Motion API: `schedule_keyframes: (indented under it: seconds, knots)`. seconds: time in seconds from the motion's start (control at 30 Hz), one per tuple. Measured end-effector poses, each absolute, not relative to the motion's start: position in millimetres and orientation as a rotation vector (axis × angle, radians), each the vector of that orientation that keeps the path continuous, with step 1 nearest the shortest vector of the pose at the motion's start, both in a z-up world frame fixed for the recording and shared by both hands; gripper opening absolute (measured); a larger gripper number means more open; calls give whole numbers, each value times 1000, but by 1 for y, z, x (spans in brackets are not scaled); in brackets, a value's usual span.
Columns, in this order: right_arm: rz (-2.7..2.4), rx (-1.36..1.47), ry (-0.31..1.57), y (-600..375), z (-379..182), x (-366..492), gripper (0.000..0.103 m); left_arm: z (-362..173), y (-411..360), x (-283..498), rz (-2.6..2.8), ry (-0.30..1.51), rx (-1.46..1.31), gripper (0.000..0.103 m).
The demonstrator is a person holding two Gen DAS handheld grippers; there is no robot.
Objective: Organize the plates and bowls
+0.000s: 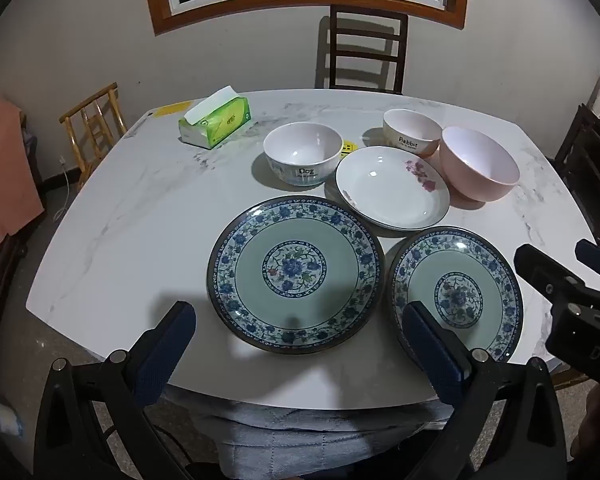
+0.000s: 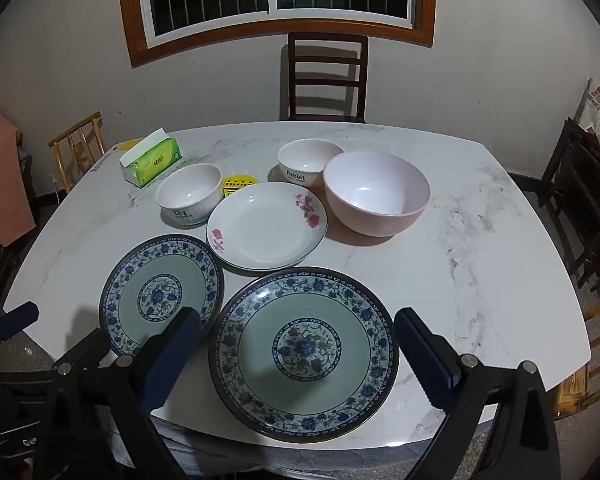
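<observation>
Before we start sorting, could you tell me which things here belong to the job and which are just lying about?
For the job: two blue plates, white flowered plate, Dog bowl, Rabbit bowl, pink bowl.

Lying about: tissue pack, yellow sticker, chairs.

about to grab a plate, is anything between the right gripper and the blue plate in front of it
Nothing visible. The right gripper hangs open over the near blue plate, which lies bare on the table.
</observation>
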State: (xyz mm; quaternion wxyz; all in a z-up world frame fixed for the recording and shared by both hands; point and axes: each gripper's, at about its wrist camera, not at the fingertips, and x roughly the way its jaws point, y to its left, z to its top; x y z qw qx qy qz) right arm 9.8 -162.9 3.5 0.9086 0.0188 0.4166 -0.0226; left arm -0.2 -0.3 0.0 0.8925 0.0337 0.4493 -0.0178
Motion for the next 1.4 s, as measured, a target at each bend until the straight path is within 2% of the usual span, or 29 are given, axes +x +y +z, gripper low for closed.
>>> schedule_keyframes:
  seconds: [1.4]
  knots:
    - [-28,60,851,-161,5,6,100,-6,-4,-4,-45,947,72,102]
